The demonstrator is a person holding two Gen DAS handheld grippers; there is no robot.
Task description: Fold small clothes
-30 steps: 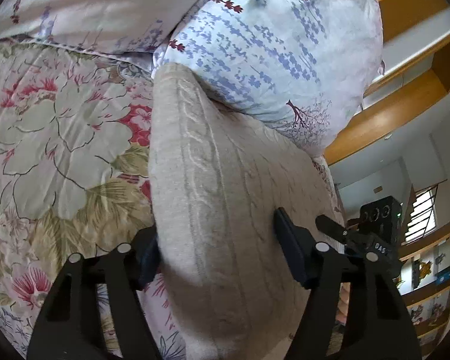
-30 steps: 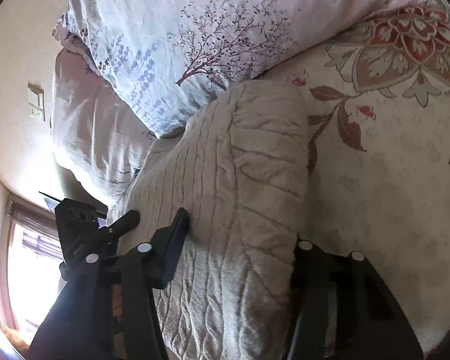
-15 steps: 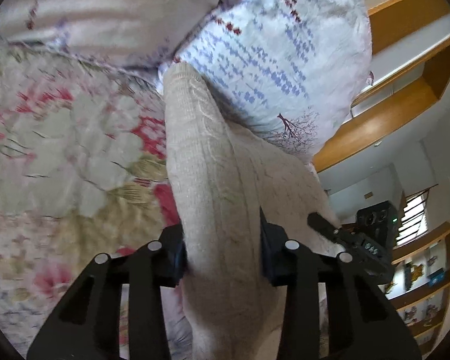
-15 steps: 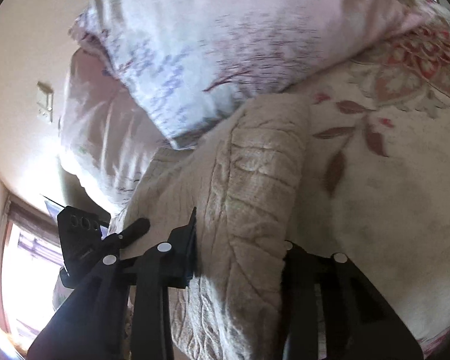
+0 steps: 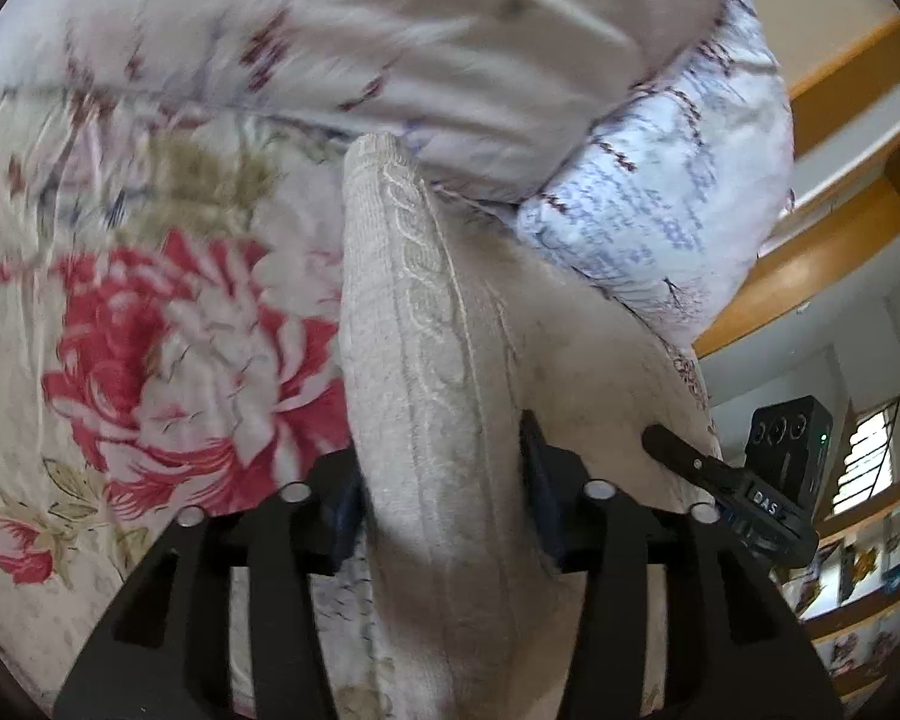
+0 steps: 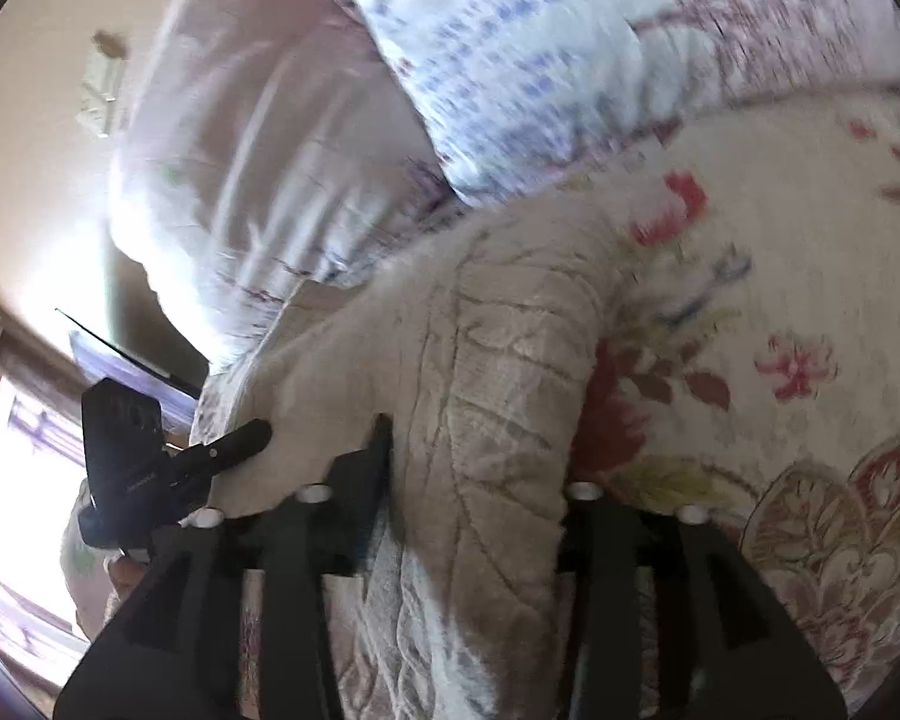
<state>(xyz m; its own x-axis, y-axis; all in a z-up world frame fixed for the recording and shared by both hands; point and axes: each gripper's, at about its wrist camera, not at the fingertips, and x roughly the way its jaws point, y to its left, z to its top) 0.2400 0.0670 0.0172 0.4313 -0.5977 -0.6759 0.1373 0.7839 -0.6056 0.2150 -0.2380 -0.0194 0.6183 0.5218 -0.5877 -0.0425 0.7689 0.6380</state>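
A beige cable-knit garment (image 5: 426,360) lies bunched on a floral bedspread (image 5: 168,348). My left gripper (image 5: 444,480) is shut on its left edge, the knit pinched into a ridge between the fingers. My right gripper (image 6: 480,480) is shut on the other edge of the same beige knit garment (image 6: 498,372), which fills the gap between its fingers. Each view shows the other gripper at the far side of the cloth: the right gripper in the left wrist view (image 5: 750,480) and the left gripper in the right wrist view (image 6: 150,468).
Floral pillows (image 5: 660,198) lie just beyond the garment, also in the right wrist view (image 6: 510,60). A wooden shelf (image 5: 840,252) is at the right of the left wrist view. A bright window (image 6: 18,510) is at the left of the right wrist view.
Both grippers closed from wide open onto the garment's edges. The knit has bunched into a narrower ridge and the views have shifted toward the pillows.
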